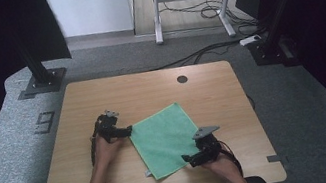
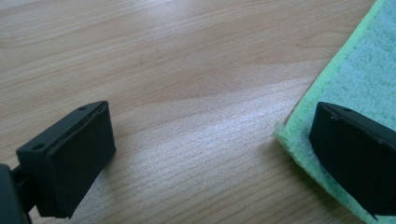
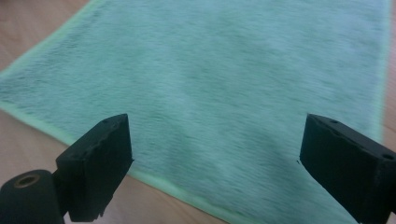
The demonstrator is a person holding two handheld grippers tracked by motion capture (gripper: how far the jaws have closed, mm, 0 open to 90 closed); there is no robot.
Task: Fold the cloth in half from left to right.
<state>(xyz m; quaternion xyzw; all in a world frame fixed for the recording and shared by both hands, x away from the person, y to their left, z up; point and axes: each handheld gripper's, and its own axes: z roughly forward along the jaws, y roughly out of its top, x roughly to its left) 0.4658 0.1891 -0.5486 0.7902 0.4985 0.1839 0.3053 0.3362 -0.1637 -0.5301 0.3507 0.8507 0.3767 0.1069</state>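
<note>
A green cloth lies flat on the wooden table, turned like a diamond. My left gripper sits at the cloth's left corner, jaws wide apart. In the left gripper view the cloth's corner lies under the right jaw, bare wood spreads between the jaws, and the gripper is open. My right gripper is at the cloth's near right edge, open. In the right gripper view the cloth stretches ahead of the gripper, whose jaws stand apart over its near edge and hold nothing.
A small white tag shows at the cloth's near corner. A dark round grommet sits near the table's far edge. Black stands flank the table, and a desk with cables stands beyond.
</note>
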